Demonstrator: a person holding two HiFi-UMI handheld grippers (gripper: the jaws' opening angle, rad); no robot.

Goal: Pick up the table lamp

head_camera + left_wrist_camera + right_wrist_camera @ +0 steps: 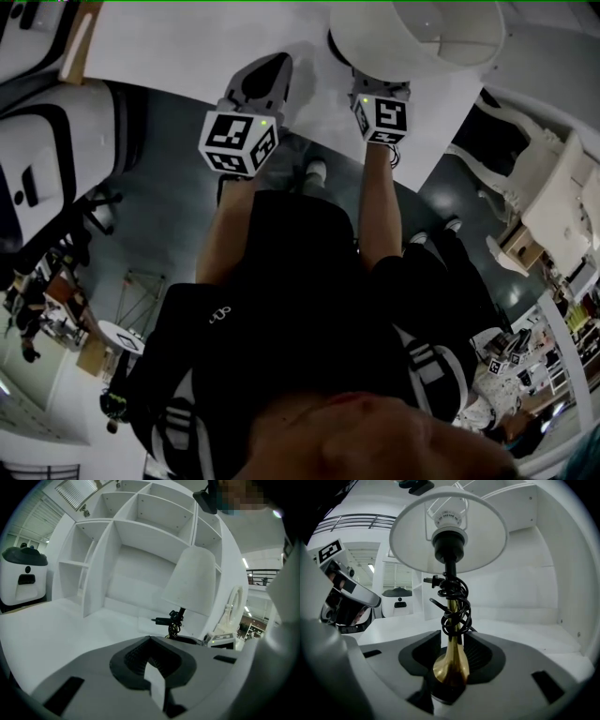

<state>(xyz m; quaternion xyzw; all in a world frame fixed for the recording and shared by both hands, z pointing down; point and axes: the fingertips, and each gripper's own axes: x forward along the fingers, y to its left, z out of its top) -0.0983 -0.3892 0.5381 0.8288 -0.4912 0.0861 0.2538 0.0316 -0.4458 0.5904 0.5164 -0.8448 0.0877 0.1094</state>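
White fills the scene: a white worktop (187, 47) backed by an open white shelving unit (140, 541) whose compartments hold nothing that shows. On that worktop, at the upper right of the head view, stands the table lamp (450, 573), upright, with its long axis running straight up and down and its shade (487, 536) at the top. A black cord (457, 606) is wound in loose loops round the slim stem, and its plug (431, 580) sticks out toward the left of the right gripper view. The right gripper (452, 639) has its jaws spread wide on either side of the flared brass foot of the stem (451, 660); the brass stands between the pads with a gap on each side, so nothing is gripped yet. The left gripper (150, 641) has its jaws brought together on nothing and points at the lamp from the side, well short of it. The lamp looks light overall. The shade is probably thin and easy to dent, so it is no place for a grip. The brass is stiff but smooth and likely slippery, so the best hold seems to be low on the stem, just under the cord loops, where the flare would stop it sliding down. Those loops could shift or snag, and the tall shade will want to tip if the lift is not kept vertical.
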